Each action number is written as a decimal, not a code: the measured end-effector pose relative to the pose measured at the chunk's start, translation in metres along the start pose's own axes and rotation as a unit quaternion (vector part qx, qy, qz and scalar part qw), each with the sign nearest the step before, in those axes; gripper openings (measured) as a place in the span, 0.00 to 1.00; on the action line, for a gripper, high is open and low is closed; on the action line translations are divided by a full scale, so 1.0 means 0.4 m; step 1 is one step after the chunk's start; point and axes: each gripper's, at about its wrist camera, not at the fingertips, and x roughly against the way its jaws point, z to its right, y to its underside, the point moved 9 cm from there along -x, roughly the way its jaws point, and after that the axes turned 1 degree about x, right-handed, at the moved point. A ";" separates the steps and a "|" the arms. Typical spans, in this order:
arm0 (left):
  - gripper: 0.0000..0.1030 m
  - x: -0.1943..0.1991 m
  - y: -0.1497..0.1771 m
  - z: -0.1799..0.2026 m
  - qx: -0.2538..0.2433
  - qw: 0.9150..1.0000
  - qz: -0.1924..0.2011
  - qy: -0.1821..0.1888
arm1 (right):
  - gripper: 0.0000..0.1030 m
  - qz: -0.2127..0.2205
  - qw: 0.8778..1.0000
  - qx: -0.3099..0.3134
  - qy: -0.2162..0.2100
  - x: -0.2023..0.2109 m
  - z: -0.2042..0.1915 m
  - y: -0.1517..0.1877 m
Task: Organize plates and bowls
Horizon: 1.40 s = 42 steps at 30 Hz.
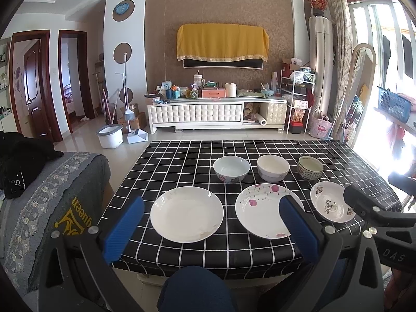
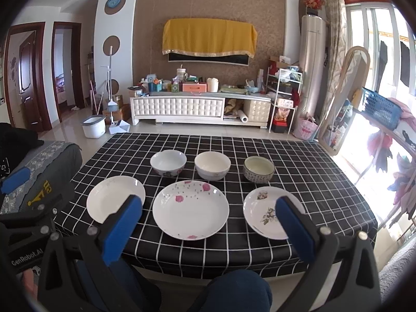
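Three plates lie in a front row on the black checked table (image 1: pixel 182 161): a plain white plate (image 1: pixel 186 213) (image 2: pixel 115 199), a pink-flowered plate (image 1: pixel 265 209) (image 2: pixel 190 209) and a small plate with dark flowers (image 1: pixel 331 204) (image 2: pixel 265 212). Behind them stand three bowls: a white bowl with painted outside (image 1: pixel 231 168) (image 2: pixel 168 162), a cream bowl (image 1: pixel 273 167) (image 2: pixel 212 165) and a patterned dark bowl (image 1: pixel 310 167) (image 2: pixel 258 169). My left gripper (image 1: pixel 211 223) is open and empty, held near the table's front edge. My right gripper (image 2: pixel 209 223) is open and empty at the same edge.
A grey sofa arm with a black garment (image 1: pixel 39 182) is left of the table. A knee (image 1: pixel 195 288) shows below the front edge. A white TV cabinet (image 1: pixel 208 113), a mop bucket (image 1: pixel 109 136), a mirror and a window are beyond the table.
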 end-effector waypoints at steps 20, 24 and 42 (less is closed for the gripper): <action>1.00 0.010 -0.007 0.004 -0.003 1.000 0.005 0.004 | 1.00 0.003 1.000 0.000 0.001 0.013 -0.002 0.000; 1.00 0.008 -0.008 0.003 -0.003 1.000 0.004 0.005 | 1.00 0.002 1.000 0.000 0.001 0.016 0.000 -0.001; 1.00 -0.123 -0.133 -0.166 0.041 0.998 -0.039 -0.010 | 1.00 -0.017 0.997 0.025 -0.067 -0.115 -0.148 -0.166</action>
